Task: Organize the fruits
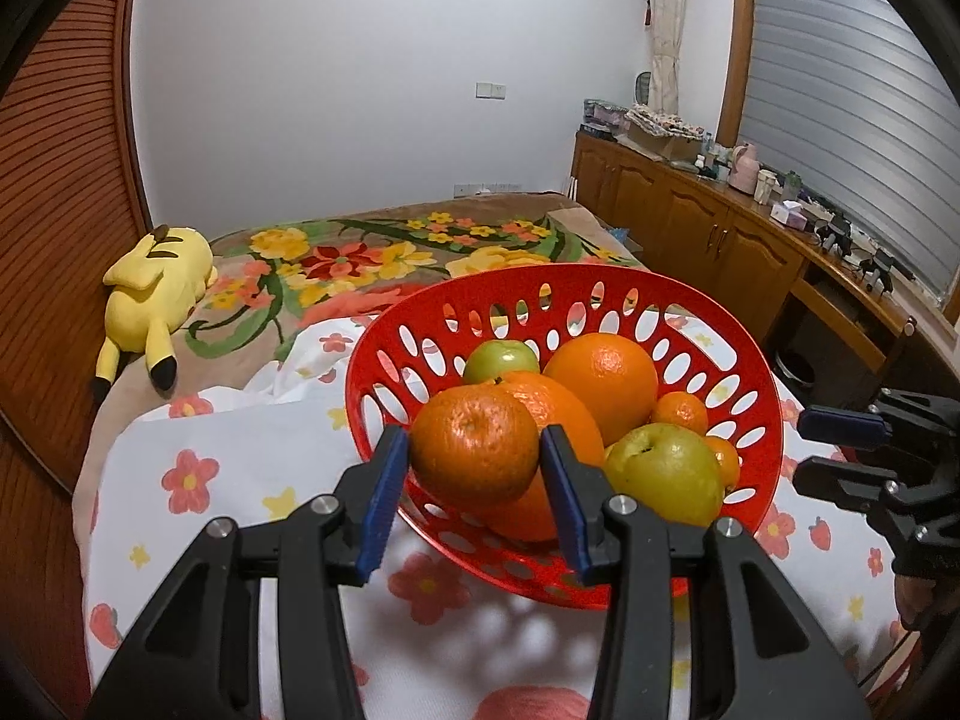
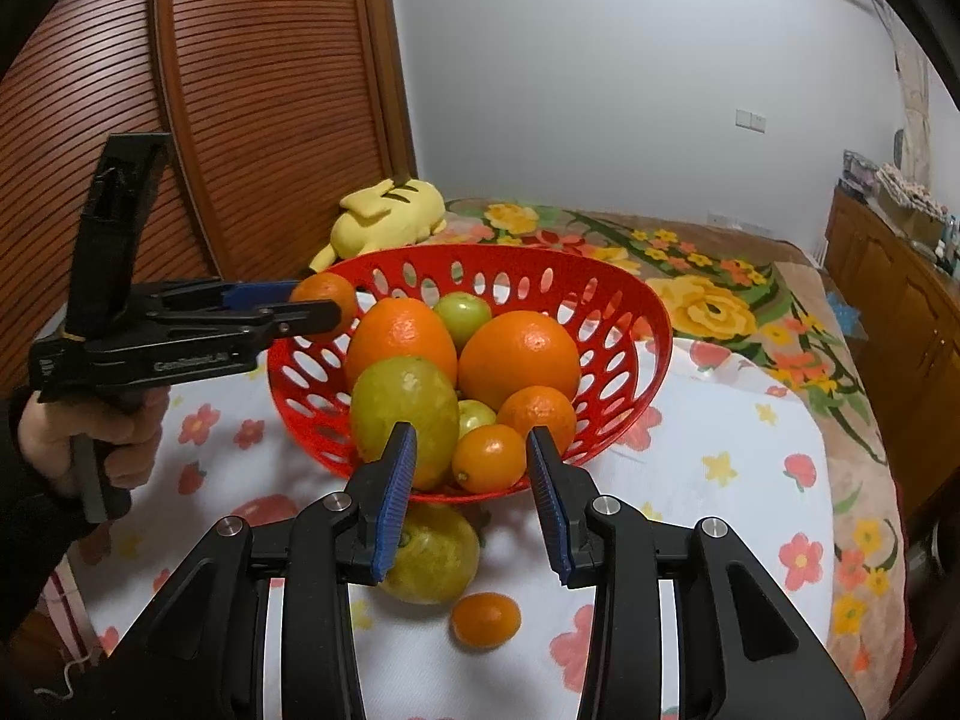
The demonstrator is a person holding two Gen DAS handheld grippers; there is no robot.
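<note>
The left gripper [image 1: 474, 474] is clamped on a tangerine [image 1: 474, 447], its blue pads [image 1: 384, 501] pressing the fruit from either side. The right wrist view shows the same grip from the side: the tangerine sits at the tip of the left gripper, over the near-left rim of the red basket [image 2: 654, 324], and a hand [image 2: 90, 432] grasps the gripper's handle.

The right gripper [image 2: 471, 489] holds nothing. Its jaws stand apart with only air between the pads, and it hovers above the tablecloth [image 2: 690, 480] just in front of the basket. Seen through the gap are a small orange fruit [image 2: 489, 459] inside the basket (not touched by either pad) and, lower down, a yellow-green fruit [image 2: 435, 555] and a small kumquat-like fruit [image 2: 486, 619] lying on the cloth outside the basket, close together.

In the basket are two large oranges [image 2: 519, 360], a big yellow-green fruit [image 2: 405, 414], a small green fruit [image 2: 462, 315] at the back and a mid-sized tangerine-like fruit [image 2: 540, 417]. The basket rests on the flowered cloth. Behind it lies a yellow plush toy [image 1: 153, 300] on the bedspread.
</note>
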